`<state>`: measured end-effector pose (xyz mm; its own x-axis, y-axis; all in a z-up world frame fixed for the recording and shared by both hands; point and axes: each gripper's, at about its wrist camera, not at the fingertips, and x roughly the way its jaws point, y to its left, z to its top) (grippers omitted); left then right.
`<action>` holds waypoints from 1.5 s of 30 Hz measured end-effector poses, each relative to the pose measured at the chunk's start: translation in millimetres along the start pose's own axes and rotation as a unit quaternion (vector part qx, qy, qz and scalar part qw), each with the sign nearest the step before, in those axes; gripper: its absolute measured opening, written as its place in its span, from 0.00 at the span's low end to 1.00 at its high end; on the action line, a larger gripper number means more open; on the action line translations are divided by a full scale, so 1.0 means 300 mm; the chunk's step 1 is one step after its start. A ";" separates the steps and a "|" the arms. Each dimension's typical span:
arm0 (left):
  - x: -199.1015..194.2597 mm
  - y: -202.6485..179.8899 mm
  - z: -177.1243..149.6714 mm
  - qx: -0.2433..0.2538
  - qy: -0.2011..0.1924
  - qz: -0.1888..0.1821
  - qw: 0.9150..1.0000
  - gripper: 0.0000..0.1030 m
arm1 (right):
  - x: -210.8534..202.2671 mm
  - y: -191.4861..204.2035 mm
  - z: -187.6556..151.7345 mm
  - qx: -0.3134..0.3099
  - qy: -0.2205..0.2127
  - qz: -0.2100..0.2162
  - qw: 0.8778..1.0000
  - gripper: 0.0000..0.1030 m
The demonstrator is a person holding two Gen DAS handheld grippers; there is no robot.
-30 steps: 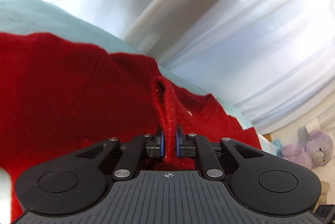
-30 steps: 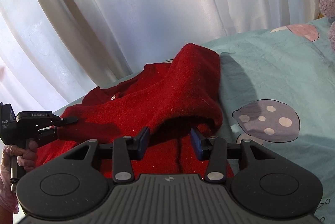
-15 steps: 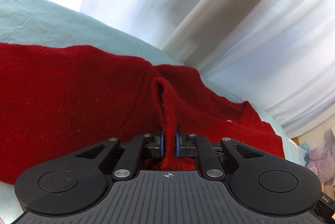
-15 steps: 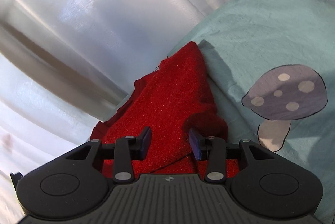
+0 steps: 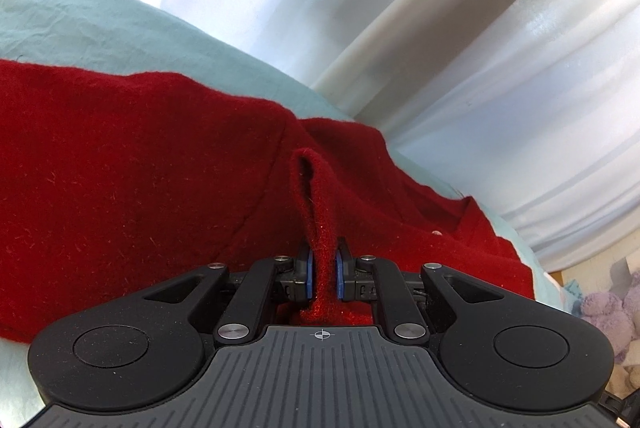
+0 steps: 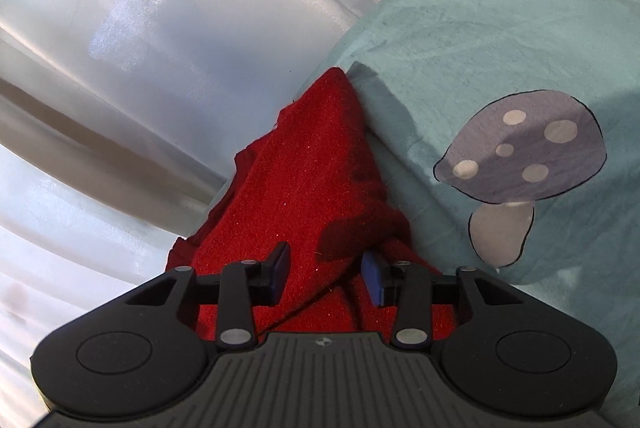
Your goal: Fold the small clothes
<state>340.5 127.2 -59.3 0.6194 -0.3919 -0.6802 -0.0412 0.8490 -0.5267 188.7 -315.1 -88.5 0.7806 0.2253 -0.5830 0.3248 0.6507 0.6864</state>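
Observation:
A red knitted garment (image 5: 140, 168) lies spread on the teal bedsheet (image 5: 100, 28). My left gripper (image 5: 323, 270) is shut on a raised, looped fold of it, pinched between the blue pads. In the right wrist view the same garment (image 6: 308, 164) runs away as a narrow folded strip. My right gripper (image 6: 326, 270) sits low over its near end with the jaws closing. A folded edge of the red cloth lies between the fingers, and the pads still stand apart from it.
White curtains (image 5: 480, 48) hang close behind the bed, also filling the left of the right wrist view (image 6: 160, 28). The sheet (image 6: 480, 28) carries a grey mushroom print (image 6: 520, 156). A purple plush toy (image 5: 612, 312) lies at the far right.
The right gripper has rolled and dropped onto the garment's end, its jaws narrowing; the other hand and gripper have left its view. The left gripper keeps its pinch and has shifted a little.

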 end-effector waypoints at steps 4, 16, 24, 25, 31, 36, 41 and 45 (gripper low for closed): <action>-0.019 -0.022 -0.004 0.027 -0.014 -0.003 1.000 0.12 | -0.018 0.053 -0.016 -0.078 -0.023 -0.030 0.996 0.11; -0.055 0.001 -0.030 0.027 -0.006 0.058 0.998 0.24 | -0.100 0.147 -0.053 -0.251 0.006 -0.055 0.966 0.16; -0.052 -0.093 -0.050 0.045 -0.034 0.030 0.998 0.48 | -0.014 0.274 -0.056 -0.369 -0.050 -0.064 0.926 0.16; -0.031 -0.099 -0.059 0.044 -0.026 0.027 0.998 0.48 | 0.022 0.287 -0.062 -0.384 -0.045 -0.066 0.920 0.16; 0.034 -0.111 -0.119 0.073 -0.029 0.041 0.996 0.48 | 0.168 0.286 -0.124 -0.446 -0.043 -0.114 0.887 0.17; 0.007 -0.071 -0.126 0.059 -0.033 0.028 0.997 0.43 | 0.163 0.273 -0.109 -0.432 -0.040 -0.105 0.895 0.19; -0.019 -0.039 -0.131 0.038 -0.041 0.010 0.998 0.45 | 0.165 0.269 -0.112 -0.429 -0.041 -0.105 0.896 0.20; -0.084 -0.005 -0.145 0.011 -0.057 -0.018 0.998 0.73 | 0.164 0.271 -0.123 -0.436 -0.047 -0.109 0.892 0.20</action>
<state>290.9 120.3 -63.5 0.7054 -0.3811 -0.5977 0.0002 0.8433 -0.5374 233.9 -224.4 -77.5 0.8045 -0.0104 -0.5938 -0.0325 0.9976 -0.0615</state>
